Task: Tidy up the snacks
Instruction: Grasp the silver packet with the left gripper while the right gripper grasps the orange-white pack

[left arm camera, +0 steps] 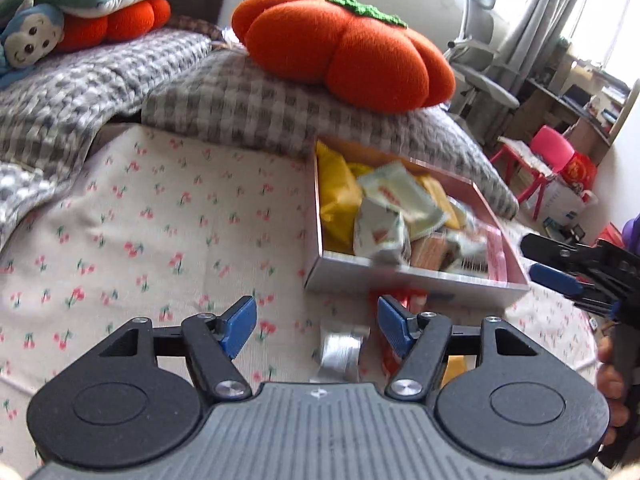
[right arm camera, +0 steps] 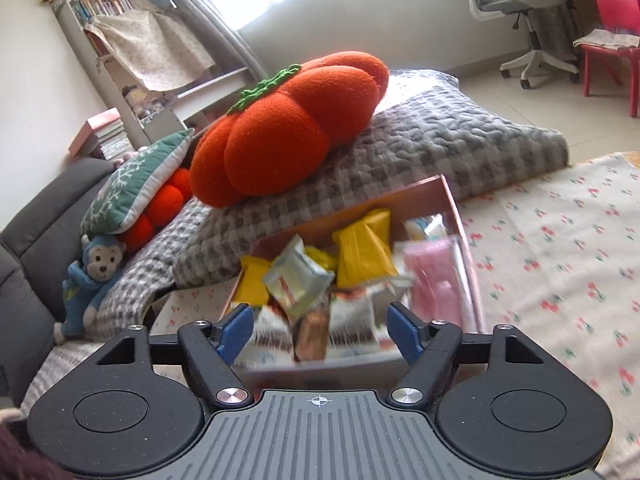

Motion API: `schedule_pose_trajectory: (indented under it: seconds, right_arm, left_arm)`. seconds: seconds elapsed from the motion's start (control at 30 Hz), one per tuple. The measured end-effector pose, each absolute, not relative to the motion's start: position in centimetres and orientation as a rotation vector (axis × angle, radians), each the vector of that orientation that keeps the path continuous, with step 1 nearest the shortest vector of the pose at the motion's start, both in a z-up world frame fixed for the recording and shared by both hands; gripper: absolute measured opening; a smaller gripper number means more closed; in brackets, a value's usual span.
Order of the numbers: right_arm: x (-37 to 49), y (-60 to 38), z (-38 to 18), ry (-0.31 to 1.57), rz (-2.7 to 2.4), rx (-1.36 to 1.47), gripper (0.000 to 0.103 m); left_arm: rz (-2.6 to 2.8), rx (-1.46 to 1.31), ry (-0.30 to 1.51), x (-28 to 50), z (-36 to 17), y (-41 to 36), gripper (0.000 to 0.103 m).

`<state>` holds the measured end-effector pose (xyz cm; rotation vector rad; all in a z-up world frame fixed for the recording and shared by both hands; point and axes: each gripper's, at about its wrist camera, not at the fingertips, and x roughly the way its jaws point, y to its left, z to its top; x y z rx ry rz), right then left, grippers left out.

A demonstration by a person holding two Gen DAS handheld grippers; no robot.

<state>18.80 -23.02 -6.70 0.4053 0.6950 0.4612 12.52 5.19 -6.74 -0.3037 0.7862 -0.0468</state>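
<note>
We held the left gripper spread over a silver packet just before the pink box; the right gripper, also spread, hung above its heaped snacks. Overfilling could spill them.

Bright window daylight, blown-out glare behind the curtains, motion-blurred snacks, fisheye-bent edges.
</note>
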Motion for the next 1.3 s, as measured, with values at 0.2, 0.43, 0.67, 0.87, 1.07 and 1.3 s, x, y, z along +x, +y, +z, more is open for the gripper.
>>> schedule_pose_trajectory:
  seconds: [0.2, 0.43, 0.67, 0.87, 1.07, 1.3]
  right_arm:
    - [13.3, -24.8, -8.1, 0.758, 0.449, 0.312, 0.077]
    - [9.3, -25.2, -9.4, 0.781, 0.46, 0.236, 0.077]
    - [7.5, -25.4, -9.7, 0.787, 0.518, 0.127, 0.077]
    - [6.8, -24.8, -8.9, 0.79, 0.601, -0.045, 0.077]
    - [7.3, -24.0, -9.7, 0.777, 0.626, -0.139, 0.077]
    - [9.0, -22.6, -11.9, 0.763, 0.593, -0.234, 0.077]
  left_arm:
    - [-0.05, -0.288, 0.847, 9.5, -8.1, 4.1, 0.067]
    - [-0.039, -0.223, 0.86, 6.9, -8.4, 3.1, 0.071]
    - [-0.019, -0.211, 0.869, 5.4, -7.9, 3.3, 0.071]
    - [-0.003, -0.233, 0.917, 5.0, -7.5, 3.8, 0.072]
    - [0.011, -0.232, 0.897, 6.5, -8.0, 4.0, 0.077]
    - [-0.013, -0.16, 0.889, 9.3, -9.2, 2.1, 0.077]
